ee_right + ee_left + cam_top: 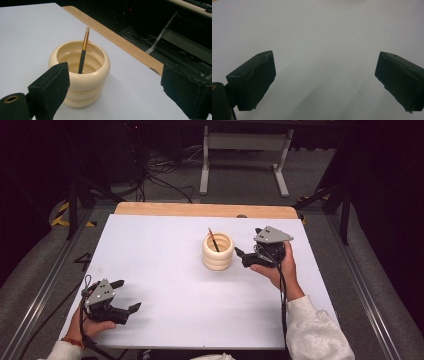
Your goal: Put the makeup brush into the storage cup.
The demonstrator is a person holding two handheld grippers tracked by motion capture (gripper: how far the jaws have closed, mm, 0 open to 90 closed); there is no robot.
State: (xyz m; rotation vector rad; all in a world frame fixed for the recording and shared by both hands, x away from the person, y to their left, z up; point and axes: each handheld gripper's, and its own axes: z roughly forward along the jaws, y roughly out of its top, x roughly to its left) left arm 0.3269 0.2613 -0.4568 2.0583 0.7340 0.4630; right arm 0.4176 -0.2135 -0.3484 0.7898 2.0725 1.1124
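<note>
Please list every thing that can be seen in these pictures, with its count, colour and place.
holder: one, cream, ribbed, mid-right on the sheet.
brush: one, dark handle with gold band, leaning inside the holder.
sheet: one, white, covering the table.
table: one, wooden edge showing at the far side.
frame: one, white, on the floor behind.
left tool: one, black, open, near left corner.
right tool: one, black, open, beside the holder.
</note>
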